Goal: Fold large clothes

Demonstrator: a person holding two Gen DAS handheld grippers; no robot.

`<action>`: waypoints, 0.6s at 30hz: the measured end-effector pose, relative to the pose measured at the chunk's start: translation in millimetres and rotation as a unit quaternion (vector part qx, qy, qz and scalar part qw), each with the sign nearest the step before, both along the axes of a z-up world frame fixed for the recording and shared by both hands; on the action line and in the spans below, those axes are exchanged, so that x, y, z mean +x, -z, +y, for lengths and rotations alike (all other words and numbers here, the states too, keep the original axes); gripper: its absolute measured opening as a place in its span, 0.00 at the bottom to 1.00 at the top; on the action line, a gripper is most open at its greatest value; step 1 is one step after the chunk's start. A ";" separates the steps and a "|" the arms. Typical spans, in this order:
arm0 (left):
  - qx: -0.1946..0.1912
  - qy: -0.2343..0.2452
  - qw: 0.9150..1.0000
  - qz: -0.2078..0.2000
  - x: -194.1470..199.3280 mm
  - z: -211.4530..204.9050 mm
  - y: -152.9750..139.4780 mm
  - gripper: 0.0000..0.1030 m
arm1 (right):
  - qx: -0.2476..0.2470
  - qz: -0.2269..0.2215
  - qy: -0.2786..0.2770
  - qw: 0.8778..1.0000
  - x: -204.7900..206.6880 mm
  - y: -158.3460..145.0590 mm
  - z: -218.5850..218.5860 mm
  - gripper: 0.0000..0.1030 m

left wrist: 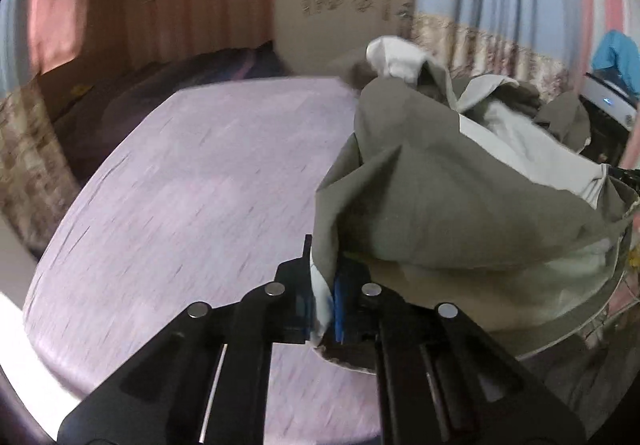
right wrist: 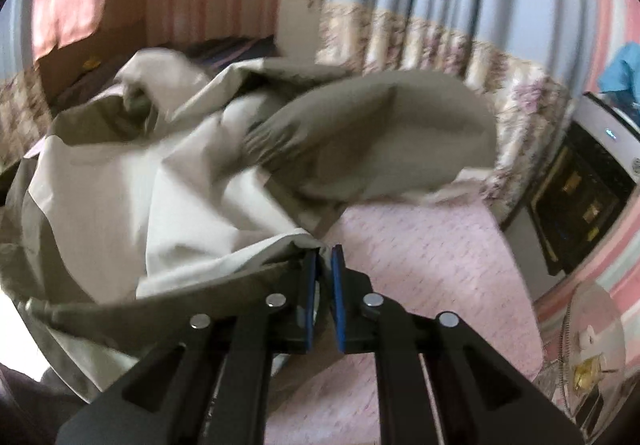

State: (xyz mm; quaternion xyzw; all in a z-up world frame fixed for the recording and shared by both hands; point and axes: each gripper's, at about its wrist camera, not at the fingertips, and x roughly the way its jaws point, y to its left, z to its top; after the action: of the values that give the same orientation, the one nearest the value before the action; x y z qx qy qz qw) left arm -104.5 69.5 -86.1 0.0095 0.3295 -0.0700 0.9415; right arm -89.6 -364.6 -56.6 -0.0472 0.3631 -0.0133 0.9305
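So the olive-grey jacket point(left wrist: 440, 181) is held up off the pink bedspread point(left wrist: 180, 185) right now, bunched and blurry, with its pale lining point(right wrist: 192, 205) showing through. In the left wrist view it's hanging from about 12 to 3 o'clock of the left gripper point(left wrist: 324, 301), whose jaws are closed on a pinch of the hem, pale fabric squeezed between the blue pads point(left wrist: 339, 303). In the right wrist view the cloth is piled from 9 to 12 o'clock of the right gripper point(right wrist: 325, 285); an edge is caught at the tips of its nearly shut jaws, though how firmly can't really be told.

Looks like the spread-out step is what's in hand: nothing's been folded yet, the garment's just lifted by two points of its edge. Next move probably calls for the two grips to be pulled apart so the cloth is tensioned, then laid flat on the bedspread, sleeve point(right wrist: 360, 133) untangled, before any fold is made.
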 end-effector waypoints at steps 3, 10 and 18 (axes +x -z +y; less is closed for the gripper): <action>-0.005 -0.014 0.999 0.037 -30.9 14.8 14.0 0.07 | -0.010 0.041 -0.041 0.998 -8.2 17.7 5.5 0.15; 0.020 -0.018 1.000 -0.007 -47.3 40.5 -30.1 0.87 | 0.035 0.022 -0.092 0.995 -27.8 -14.7 -14.1 0.55; 0.018 -0.029 0.998 -0.046 77.1 13.0 -105.4 0.97 | 0.055 -0.095 -0.049 0.993 30.7 -114.0 -36.4 0.72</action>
State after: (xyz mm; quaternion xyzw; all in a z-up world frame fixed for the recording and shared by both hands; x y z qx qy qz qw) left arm -27.5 82.4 19.3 0.0197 0.2874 -0.0367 0.9569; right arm -58.9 -401.0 57.4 -0.0120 0.2706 0.0481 0.9614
